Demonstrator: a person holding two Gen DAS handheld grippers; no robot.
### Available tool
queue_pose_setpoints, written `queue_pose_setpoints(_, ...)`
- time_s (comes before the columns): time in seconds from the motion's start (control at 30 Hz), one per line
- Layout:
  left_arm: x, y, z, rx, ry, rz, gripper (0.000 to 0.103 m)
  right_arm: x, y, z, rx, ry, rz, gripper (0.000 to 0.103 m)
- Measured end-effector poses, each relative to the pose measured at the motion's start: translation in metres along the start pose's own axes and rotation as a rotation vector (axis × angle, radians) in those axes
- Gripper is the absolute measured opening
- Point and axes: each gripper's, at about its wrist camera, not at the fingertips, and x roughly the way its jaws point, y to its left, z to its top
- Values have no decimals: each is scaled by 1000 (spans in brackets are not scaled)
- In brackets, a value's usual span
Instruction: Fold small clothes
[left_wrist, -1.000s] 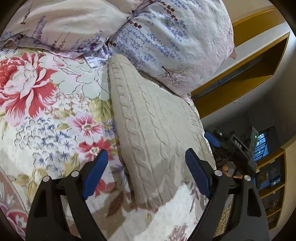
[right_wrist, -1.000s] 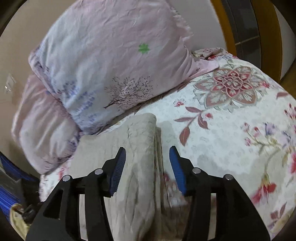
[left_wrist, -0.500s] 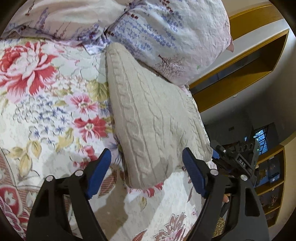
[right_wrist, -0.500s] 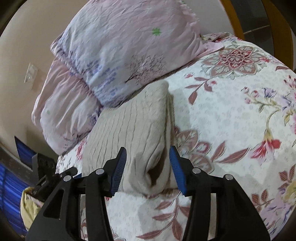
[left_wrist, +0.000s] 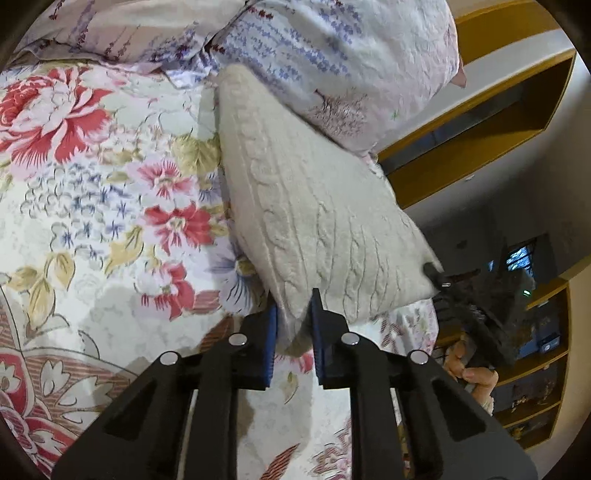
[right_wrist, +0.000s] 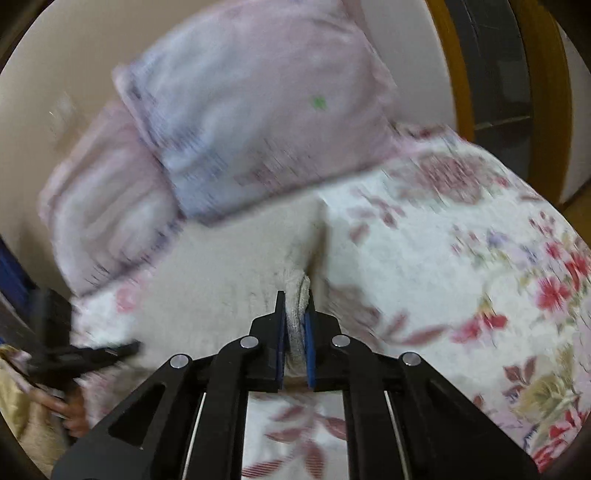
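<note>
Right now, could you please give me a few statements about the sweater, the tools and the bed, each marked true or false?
1. The left tool is shut on the sweater. True.
2. The right tool is open and clear of the sweater. False: it is shut on the sweater's near edge.
3. The sweater's far end lies against a pillow. True.
4. The bedspread is plain white. False: it has a floral print.
5. The sweater is a cable knit. True.
</note>
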Motion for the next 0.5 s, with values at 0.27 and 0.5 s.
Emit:
queue_pose_setpoints(0.27, 4, 0, 2, 9, 13, 15, 33, 11, -26, -5, 103, 60, 89, 17)
queue_pose_setpoints(0.5, -11, -5, 28, 8, -99, 53, 80, 9, -42, 39, 277, 6, 215, 47)
